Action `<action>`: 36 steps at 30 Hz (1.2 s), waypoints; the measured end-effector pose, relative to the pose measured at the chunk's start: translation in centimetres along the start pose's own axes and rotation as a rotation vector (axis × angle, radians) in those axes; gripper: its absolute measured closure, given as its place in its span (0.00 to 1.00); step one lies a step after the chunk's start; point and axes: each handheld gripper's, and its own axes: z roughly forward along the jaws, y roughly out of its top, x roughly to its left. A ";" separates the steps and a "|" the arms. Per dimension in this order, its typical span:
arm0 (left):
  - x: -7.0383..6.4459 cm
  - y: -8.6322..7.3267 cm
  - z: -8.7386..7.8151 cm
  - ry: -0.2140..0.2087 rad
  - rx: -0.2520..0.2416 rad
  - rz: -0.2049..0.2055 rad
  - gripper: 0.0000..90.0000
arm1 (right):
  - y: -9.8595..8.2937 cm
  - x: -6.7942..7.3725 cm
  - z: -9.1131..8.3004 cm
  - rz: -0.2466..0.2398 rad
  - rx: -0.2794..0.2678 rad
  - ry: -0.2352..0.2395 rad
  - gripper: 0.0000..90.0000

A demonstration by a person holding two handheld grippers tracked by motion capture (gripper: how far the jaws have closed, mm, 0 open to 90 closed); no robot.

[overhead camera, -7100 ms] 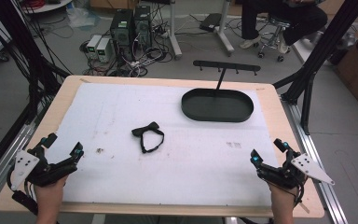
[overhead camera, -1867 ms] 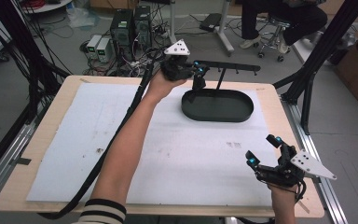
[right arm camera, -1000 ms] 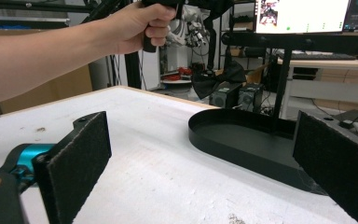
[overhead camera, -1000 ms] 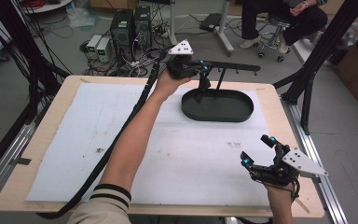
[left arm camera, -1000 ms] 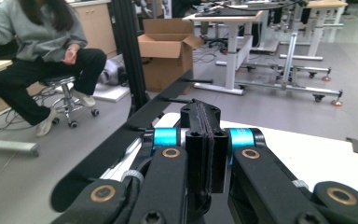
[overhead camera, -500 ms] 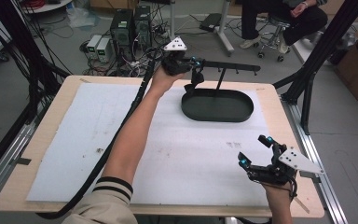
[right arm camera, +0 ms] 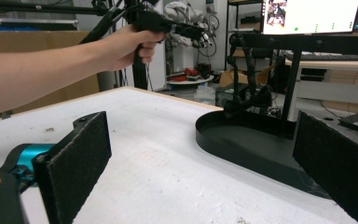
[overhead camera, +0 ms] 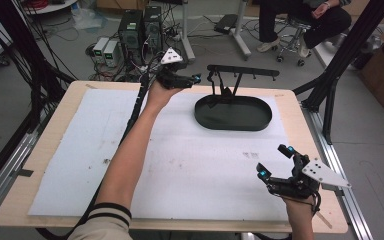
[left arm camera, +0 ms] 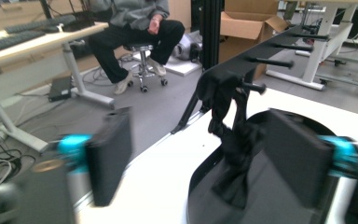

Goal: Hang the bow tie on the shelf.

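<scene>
The left tool [overhead camera: 196, 79] is black with cyan-blue accents at its jaw bases, a grey three-cornered plate on top and a black cable trailing along the forearm. The right tool [overhead camera: 275, 162] matches it: black body, cyan-blue jaw joints, grey plate dotted with small dark holes. Jaw pads are flat, black and rough-textured. The left sleeve [overhead camera: 105, 222] is beige with a black-striped cuff.

Jaws apart; black strap [left arm camera: 230, 135] hangs from rack peg [left arm camera: 253, 87] into oval tray [left arm camera: 200, 186].
</scene>
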 end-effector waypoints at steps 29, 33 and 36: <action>-4.8 -6.8 -31.5 0.304 -0.188 0.005 0.14 | 0.7 -0.8 -2.3 0.016 -0.080 -0.101 0.04; -5.1 -8.6 -33.6 0.334 -0.218 -0.028 0.14 | 0.7 -0.8 -2.5 0.008 -0.075 -0.122 0.04; -5.4 -10.1 -34.9 0.373 -0.262 -0.040 0.14 | 0.8 -0.6 -2.5 -0.007 -0.078 -0.128 0.04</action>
